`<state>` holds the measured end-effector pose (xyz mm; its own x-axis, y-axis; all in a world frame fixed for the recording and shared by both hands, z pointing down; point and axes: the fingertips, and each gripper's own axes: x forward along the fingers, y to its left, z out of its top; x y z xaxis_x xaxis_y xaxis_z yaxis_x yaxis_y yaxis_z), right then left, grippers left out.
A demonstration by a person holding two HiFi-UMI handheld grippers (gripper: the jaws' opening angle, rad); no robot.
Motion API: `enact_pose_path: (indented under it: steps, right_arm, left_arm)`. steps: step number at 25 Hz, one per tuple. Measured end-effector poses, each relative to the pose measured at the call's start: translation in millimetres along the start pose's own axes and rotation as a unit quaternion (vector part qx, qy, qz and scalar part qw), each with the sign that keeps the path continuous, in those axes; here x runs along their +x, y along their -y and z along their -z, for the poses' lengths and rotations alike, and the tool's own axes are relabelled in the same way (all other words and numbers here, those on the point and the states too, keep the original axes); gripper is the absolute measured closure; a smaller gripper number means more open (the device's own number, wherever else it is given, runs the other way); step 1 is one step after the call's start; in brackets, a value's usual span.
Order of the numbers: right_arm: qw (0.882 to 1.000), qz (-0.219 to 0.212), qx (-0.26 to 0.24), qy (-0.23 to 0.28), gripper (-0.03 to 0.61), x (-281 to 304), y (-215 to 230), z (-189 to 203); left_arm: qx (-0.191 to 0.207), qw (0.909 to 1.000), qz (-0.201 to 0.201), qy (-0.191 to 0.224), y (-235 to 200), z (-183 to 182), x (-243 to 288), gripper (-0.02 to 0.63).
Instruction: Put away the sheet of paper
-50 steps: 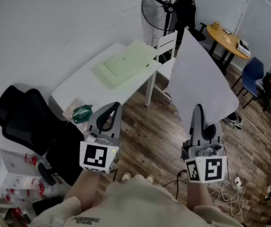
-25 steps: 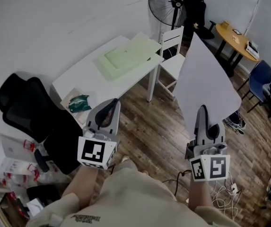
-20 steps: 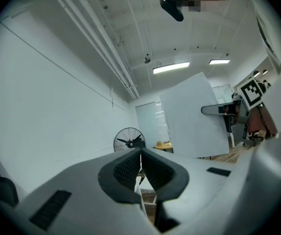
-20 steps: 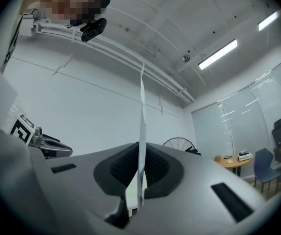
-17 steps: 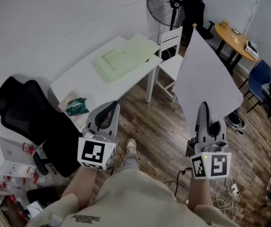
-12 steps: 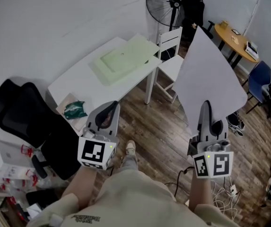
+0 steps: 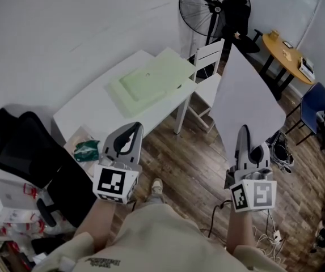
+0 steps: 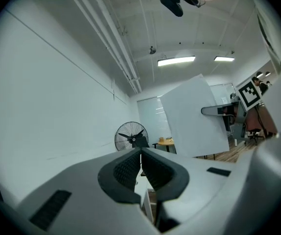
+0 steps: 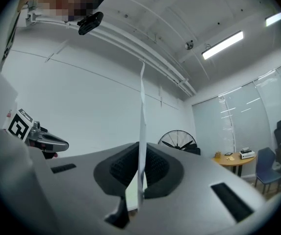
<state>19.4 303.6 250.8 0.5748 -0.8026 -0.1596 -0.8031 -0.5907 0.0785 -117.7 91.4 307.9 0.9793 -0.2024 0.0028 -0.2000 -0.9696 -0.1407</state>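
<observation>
Head view: right gripper holds the sheet of paper upright above the wood floor, well apart from the white table. The sheet's lower corner is hidden inside the jaws, and the sheet blocks the floor behind it. Right gripper view: jaws are pressed together on the sheet, seen edge-on. Left gripper: jaw tips meet, nothing between them. The only print is the black-and-white square markers on both cubes. Green packet on the table is too small to read.
</observation>
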Motion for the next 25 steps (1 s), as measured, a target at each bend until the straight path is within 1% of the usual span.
enact_pose_path:
  steps: [8,14,19,25]
  right_arm:
    - [1.0,-0.008,-0.006,-0.023,0.555,90,-4,20]
    - [0.999,-0.01,-0.011,-0.037,0.555,152,-9,36]
    - [0.999,-0.016,-0.012,-0.046,0.555,187,-13,46]
    - [0.997,-0.041,-0.01,-0.063,0.555,215,-24,63]
  left_arm:
    - [0.009,0.9999,0.002,-0.008,-63,5,68,0.589]
    - [0.002,0.9998,0.001,-0.021,-108,23,114,0.589]
    - [0.006,0.9997,0.006,-0.024,-126,27,137,0.589]
    - [0.005,0.9994,-0.001,-0.034,-140,40,146,0.589]
